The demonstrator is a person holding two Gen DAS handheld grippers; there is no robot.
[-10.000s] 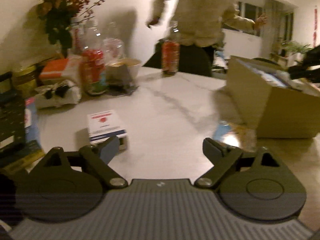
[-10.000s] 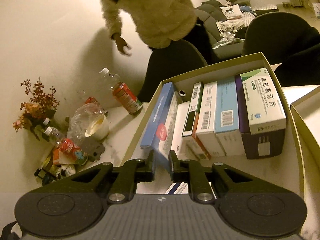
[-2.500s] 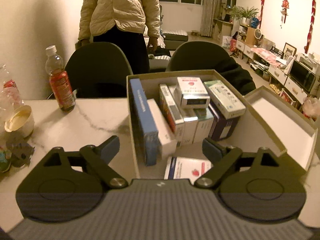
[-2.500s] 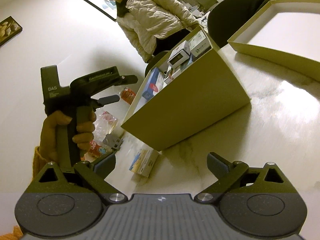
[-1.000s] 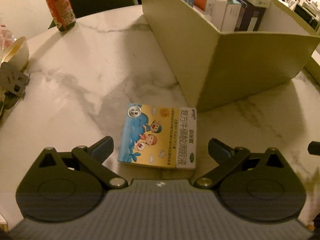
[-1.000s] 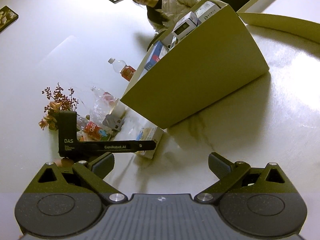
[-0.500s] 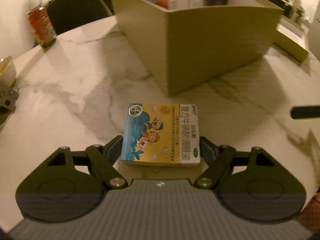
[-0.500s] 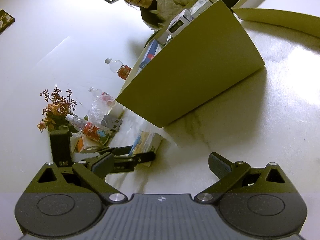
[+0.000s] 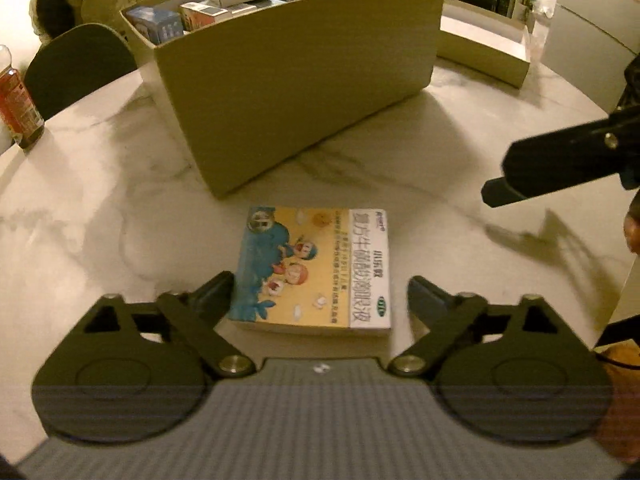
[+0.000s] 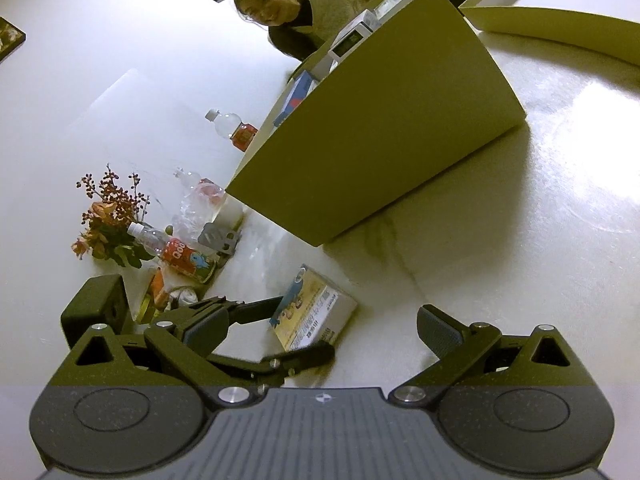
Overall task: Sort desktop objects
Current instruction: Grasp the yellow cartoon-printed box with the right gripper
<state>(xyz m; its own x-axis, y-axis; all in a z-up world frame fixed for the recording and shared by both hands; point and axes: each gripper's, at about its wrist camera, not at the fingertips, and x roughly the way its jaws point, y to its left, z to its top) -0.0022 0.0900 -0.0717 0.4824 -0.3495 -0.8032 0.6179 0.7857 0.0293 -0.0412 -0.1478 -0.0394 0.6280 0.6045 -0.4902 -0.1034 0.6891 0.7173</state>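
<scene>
White marble table [image 9: 100, 200], warm indoor light. Flat yellow-and-blue cartoon-printed medicine carton [image 9: 316, 268] lies face up just near of the tall olive cardboard storage box [image 9: 296, 80], which is already packed with upright cartons. Left claw [image 9: 320, 294] straddles the carton's near end, jaws opening, left pad touching its edge, right pad clear: likely re-seating for a squarer grip. Right claw [image 10: 320, 326] hangs open and idle. Carton's Chinese title unreadable; red bottle [image 10: 186, 260] label reads "Qoo".
</scene>
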